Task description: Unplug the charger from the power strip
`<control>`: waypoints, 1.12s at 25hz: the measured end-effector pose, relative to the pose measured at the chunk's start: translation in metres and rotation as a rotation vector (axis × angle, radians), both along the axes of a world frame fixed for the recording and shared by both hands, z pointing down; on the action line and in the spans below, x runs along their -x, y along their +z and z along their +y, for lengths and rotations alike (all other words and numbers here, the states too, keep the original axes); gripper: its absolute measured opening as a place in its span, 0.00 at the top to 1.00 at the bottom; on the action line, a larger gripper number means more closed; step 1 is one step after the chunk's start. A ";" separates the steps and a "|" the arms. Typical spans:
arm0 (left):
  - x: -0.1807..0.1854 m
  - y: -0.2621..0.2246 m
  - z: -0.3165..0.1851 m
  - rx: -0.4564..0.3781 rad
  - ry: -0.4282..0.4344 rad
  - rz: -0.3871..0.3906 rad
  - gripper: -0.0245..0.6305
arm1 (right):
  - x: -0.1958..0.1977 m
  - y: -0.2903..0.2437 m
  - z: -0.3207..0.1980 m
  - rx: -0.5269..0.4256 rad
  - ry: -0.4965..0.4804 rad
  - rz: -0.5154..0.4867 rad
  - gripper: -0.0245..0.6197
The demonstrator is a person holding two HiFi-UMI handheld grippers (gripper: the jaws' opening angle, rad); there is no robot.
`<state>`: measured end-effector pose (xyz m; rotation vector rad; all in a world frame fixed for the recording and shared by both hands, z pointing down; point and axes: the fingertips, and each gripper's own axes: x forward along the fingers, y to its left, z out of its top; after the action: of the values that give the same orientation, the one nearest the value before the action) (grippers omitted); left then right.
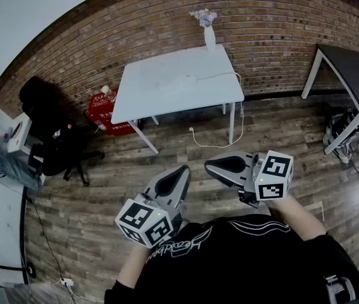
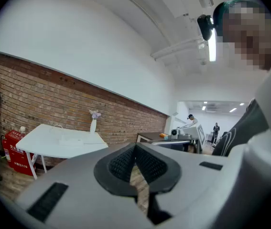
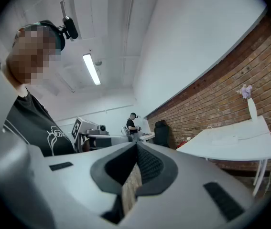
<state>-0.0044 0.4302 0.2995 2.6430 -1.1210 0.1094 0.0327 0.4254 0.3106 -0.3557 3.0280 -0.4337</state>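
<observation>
A white power strip point(image 1: 178, 81) lies on the white table point(image 1: 147, 97) by the brick wall, too small to make out a charger on it. Its white cord point(image 1: 220, 76) runs to the table's right edge and hangs to the floor. My left gripper point(image 1: 182, 171) and right gripper point(image 1: 211, 164) are held close to my body over the wooden floor, far from the table, both shut and empty. In the left gripper view the shut gripper point(image 2: 136, 149) points at the table point(image 2: 44, 142). In the right gripper view the shut gripper point(image 3: 136, 149) has the table point(image 3: 240, 147) at its right.
A white vase with flowers point(image 1: 209, 33) stands at the table's far edge. A red box point(image 1: 106, 111) sits left of the table, beside a black office chair point(image 1: 52, 138). A dark table point(image 1: 350, 68) stands at the right. People point(image 3: 132, 124) work in the background.
</observation>
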 end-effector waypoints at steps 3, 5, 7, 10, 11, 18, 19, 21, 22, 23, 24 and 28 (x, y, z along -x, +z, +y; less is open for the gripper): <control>-0.001 0.001 -0.003 0.002 -0.006 -0.002 0.96 | -0.001 0.003 -0.001 0.008 -0.001 0.003 0.97; -0.001 0.003 -0.005 0.007 -0.007 -0.004 0.96 | -0.001 0.004 -0.002 0.012 -0.001 0.004 0.97; -0.001 0.005 -0.005 0.014 -0.006 -0.006 0.96 | -0.002 0.007 -0.003 0.018 0.001 0.002 0.97; -0.001 0.007 -0.003 0.021 -0.004 -0.015 0.96 | -0.002 0.013 -0.004 0.046 0.008 -0.001 0.97; 0.001 0.008 -0.003 0.023 -0.004 -0.020 0.96 | -0.001 0.015 -0.006 0.058 0.008 0.000 0.97; 0.030 0.018 -0.034 0.068 -0.034 -0.003 0.96 | 0.024 0.036 -0.033 0.112 -0.002 0.035 0.97; 0.035 0.021 -0.042 0.076 -0.038 0.001 0.96 | 0.028 0.039 -0.040 0.120 -0.003 0.040 0.97; 0.042 0.026 -0.059 0.091 -0.046 0.008 0.96 | 0.034 0.044 -0.055 0.138 0.001 0.044 0.97; 0.046 0.029 -0.069 0.098 -0.048 0.010 0.96 | 0.036 0.047 -0.064 0.149 0.004 0.044 0.97; 0.050 0.032 -0.079 0.105 -0.049 0.012 0.96 | 0.039 0.050 -0.074 0.159 0.008 0.046 0.97; 0.054 0.036 -0.091 0.112 -0.049 0.011 0.96 | 0.042 0.053 -0.084 0.170 0.012 0.048 0.97; 0.072 0.052 -0.142 0.142 -0.034 0.000 0.96 | 0.058 0.068 -0.133 0.210 0.037 0.060 0.97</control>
<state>-0.0762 0.2882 0.3515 2.4986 -1.1146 0.1751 -0.0249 0.2921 0.3781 -0.4433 3.0340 -0.7540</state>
